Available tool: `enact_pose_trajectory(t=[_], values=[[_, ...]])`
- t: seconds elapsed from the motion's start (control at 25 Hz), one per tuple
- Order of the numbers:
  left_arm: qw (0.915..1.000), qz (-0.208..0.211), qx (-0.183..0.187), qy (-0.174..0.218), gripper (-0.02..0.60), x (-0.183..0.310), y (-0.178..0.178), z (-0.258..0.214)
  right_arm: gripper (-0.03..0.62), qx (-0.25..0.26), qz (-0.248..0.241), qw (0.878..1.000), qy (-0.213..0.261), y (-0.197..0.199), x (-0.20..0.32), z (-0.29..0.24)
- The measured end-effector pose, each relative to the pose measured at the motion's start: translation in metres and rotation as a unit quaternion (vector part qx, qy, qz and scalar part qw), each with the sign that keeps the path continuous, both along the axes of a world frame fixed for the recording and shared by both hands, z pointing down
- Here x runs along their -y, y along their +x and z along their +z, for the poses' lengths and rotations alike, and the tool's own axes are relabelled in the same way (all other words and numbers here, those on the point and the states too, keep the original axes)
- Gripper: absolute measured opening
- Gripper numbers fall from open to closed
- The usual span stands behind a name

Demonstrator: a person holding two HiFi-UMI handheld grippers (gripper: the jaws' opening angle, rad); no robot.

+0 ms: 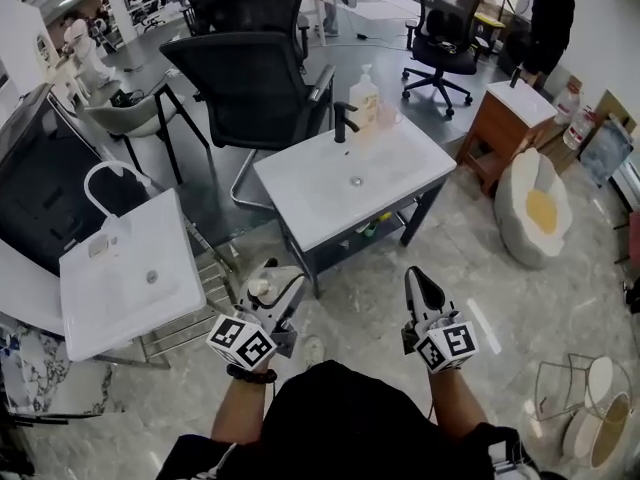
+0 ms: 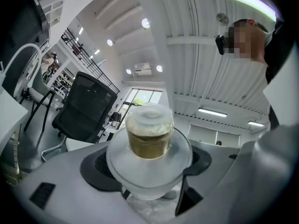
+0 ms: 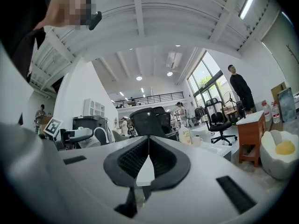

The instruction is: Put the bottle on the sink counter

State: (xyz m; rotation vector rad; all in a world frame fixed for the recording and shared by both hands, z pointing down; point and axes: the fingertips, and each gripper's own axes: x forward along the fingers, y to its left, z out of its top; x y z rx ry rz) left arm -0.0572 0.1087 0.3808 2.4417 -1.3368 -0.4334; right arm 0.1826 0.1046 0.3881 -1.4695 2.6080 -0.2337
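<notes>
A frosted bottle (image 2: pixel 149 143) with a clear cap and amber liquid in its neck sits between the dark pads (image 2: pixel 96 169) of my left gripper (image 2: pixel 149 171), which is shut on it. In the head view the left gripper (image 1: pixel 268 286) holds the bottle (image 1: pixel 259 288) low, in front of the person's body. The white sink counter (image 1: pixel 300 193) with its black faucet (image 1: pixel 343 123) stands ahead, beyond both grippers. My right gripper (image 1: pixel 418 280) points up beside the left one. Its ribbed pads (image 3: pixel 161 161) meet, so the right gripper (image 3: pixel 148 160) is shut and empty.
A pump bottle (image 1: pixel 364 98) stands at the back of the sink counter. A second white basin (image 1: pixel 130 268) is at the left, a black chair (image 1: pixel 255 78) behind the sink, and a wooden cabinet (image 1: pixel 510 118) and round white seat (image 1: pixel 540 208) at the right. A person (image 1: pixel 550 18) stands far back.
</notes>
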Motion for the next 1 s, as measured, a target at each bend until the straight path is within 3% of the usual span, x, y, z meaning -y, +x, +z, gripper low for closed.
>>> enact_pose_trajectory(t=[0.4, 1.0], values=[[0.9996, 0.023, -0.013, -0.006, 0.354, 0.077, -0.048, 0.005, 0.031, 0.011, 0.0, 1.0, 0.003, -0.059, 0.077, -0.009], [0.9985, 0.04, -0.027, -0.026, 0.354, 0.126, -0.082, 0.022, 0.031, -0.011, 0.003, 1.0, -0.016, -0.098, 0.121, 0.008]])
